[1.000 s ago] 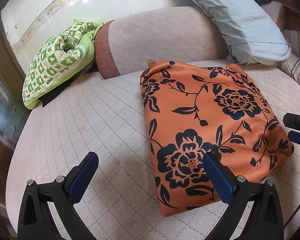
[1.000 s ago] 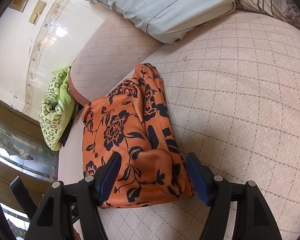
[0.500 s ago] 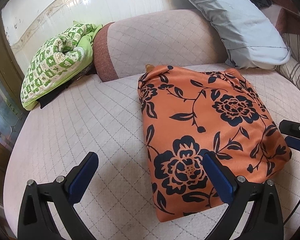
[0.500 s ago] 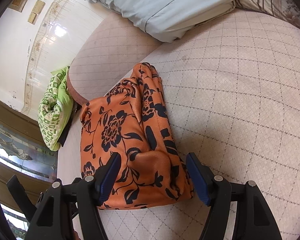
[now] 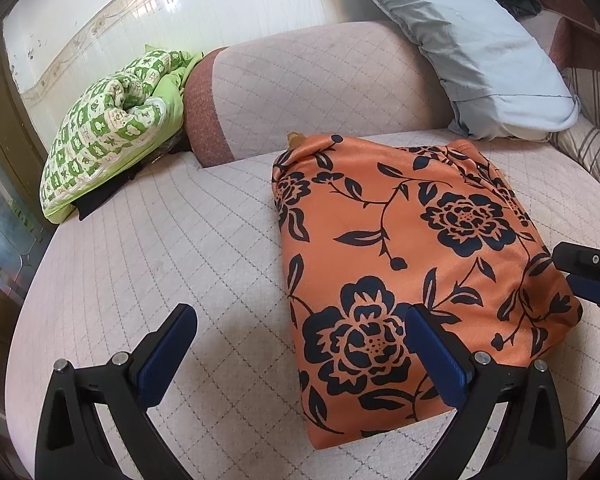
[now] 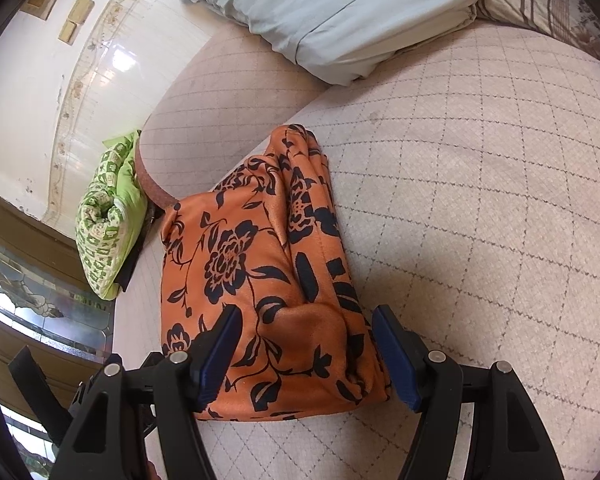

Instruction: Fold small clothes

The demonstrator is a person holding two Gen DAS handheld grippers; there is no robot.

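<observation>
Orange flowered garment (image 5: 412,264) lies folded on the bed (image 5: 160,248), ahead of both claws. Left claw (image 5: 300,356) and right claw (image 6: 306,354) gape empty, slightly withdrawn since before; folding appears complete.

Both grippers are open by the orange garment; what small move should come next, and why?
Probably close the right gripper on the orange garment: its near edge bulges between the open fingers, while the left gripper is open, mostly over bare cushion.

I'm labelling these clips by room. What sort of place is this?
Probably a home living room or bedroom: a quilted couch or daybed with a grey-blue pillow and a green patterned blanket.
</observation>
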